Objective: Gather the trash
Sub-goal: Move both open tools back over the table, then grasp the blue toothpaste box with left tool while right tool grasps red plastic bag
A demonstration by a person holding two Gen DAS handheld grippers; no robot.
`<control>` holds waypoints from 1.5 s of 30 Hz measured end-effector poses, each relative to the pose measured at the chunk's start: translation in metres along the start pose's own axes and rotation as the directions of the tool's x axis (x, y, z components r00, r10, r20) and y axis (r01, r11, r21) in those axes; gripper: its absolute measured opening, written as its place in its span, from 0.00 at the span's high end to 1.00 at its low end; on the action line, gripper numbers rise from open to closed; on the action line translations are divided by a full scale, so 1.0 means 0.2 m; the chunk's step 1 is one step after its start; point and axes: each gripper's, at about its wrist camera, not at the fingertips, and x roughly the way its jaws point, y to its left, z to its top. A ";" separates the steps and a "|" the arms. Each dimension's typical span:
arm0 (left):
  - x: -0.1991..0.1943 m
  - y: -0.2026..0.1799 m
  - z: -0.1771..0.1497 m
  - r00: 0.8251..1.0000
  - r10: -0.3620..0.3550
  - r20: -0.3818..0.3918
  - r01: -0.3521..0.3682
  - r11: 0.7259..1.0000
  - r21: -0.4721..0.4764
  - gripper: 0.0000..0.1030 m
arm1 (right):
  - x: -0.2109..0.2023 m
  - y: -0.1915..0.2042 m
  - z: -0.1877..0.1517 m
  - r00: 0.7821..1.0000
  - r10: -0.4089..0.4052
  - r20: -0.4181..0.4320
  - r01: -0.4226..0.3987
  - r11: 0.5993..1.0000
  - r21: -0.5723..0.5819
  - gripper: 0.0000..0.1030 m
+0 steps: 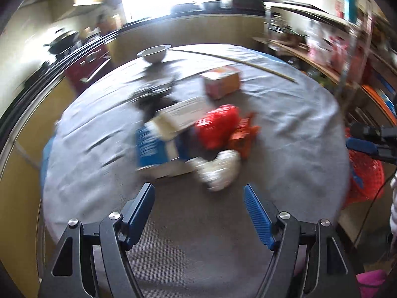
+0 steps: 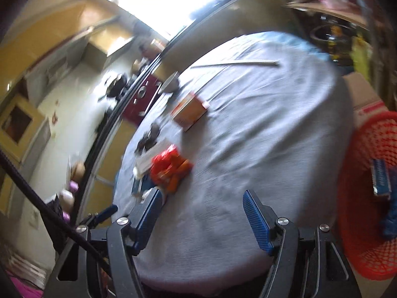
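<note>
1. Grey-clothed table spreads ahead of both claws; red mesh basket sits off its edge, right of the right gripper, already holding a blue packet.
2. Blue-and-white carton, red wrapper, orange box and crumpled white paper lie just ahead of the left gripper.
3. Both claws apart, nothing between the pads.
4. Likely between pickups: next, reach for the white paper nearest the left claw, clamp, carry to basket.
</note>
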 end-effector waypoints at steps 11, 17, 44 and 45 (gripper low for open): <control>0.02 0.36 -0.15 0.999 0.036 -0.010 -0.037 0.985 -0.170 0.27 | 0.32 0.37 -0.15 0.985 -0.035 -0.169 0.010 0.989 -0.148 0.31; 0.03 0.50 -0.21 0.998 0.060 -0.033 -0.067 0.969 -0.237 0.27 | 0.41 0.50 -0.16 0.978 -0.071 -0.198 0.031 0.979 -0.201 0.31; 0.18 0.58 0.06 0.997 -0.047 -0.065 0.027 0.959 -0.283 0.27 | 0.89 0.59 0.26 0.964 -0.218 -0.151 0.166 0.941 -0.295 0.31; 0.20 0.56 0.09 0.996 -0.054 -0.070 0.032 0.960 -0.277 0.27 | 0.93 0.58 0.27 0.961 -0.223 -0.161 0.169 0.940 -0.295 0.31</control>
